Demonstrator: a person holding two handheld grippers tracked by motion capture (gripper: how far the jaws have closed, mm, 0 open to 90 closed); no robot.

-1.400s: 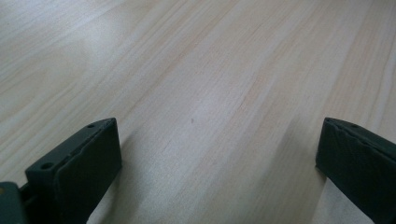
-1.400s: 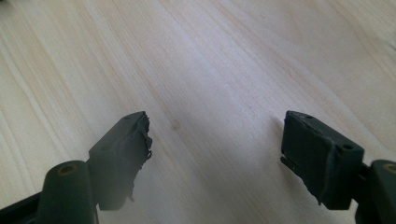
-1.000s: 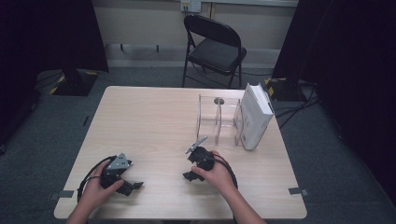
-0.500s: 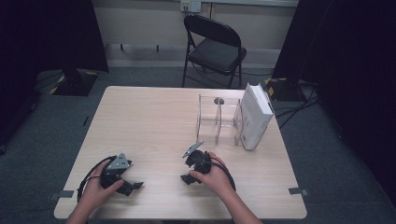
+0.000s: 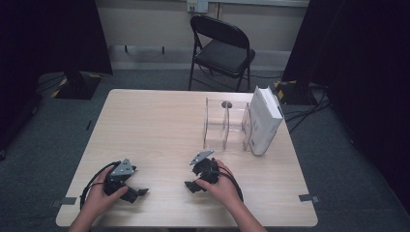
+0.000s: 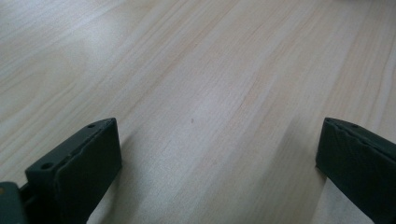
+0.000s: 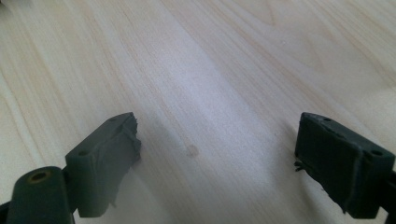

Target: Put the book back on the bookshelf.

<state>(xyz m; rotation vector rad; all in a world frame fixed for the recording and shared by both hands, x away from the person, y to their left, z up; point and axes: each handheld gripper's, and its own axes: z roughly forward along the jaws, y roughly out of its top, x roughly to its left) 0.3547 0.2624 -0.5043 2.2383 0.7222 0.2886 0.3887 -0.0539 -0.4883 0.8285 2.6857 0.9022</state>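
The book (image 5: pixel 265 120) stands upright at the bench's (image 5: pixel 154 125) far right, touching the clear rack (image 5: pixel 226 124). The right gripper (image 5: pixel 196 176), jaws just opening, and left gripper (image 5: pixel 133 192) are both open and empty, so approach the book squarely.

The high view is dim around its borders: the floor and the drapes at nine and three o'clock sink into near black, while the table (image 5: pixel 159 125) at the centre is evenly and softly lit from overhead, with no hard glare. Shadows there are faint and short, pooling close beneath the white box (image 5: pixel 265 121) at about two o'clock. The picture is slightly soft and grainy, and the clear rack (image 5: pixel 226 126) shows only by pale edge highlights. In the left gripper view the wood is bright, with a broad washed-out sheen through the middle and blurred grain toward twelve o'clock. In the right gripper view a similar pale sheen runs from eleven to five o'clock; soft shadows spread beside the near, dark jaws.
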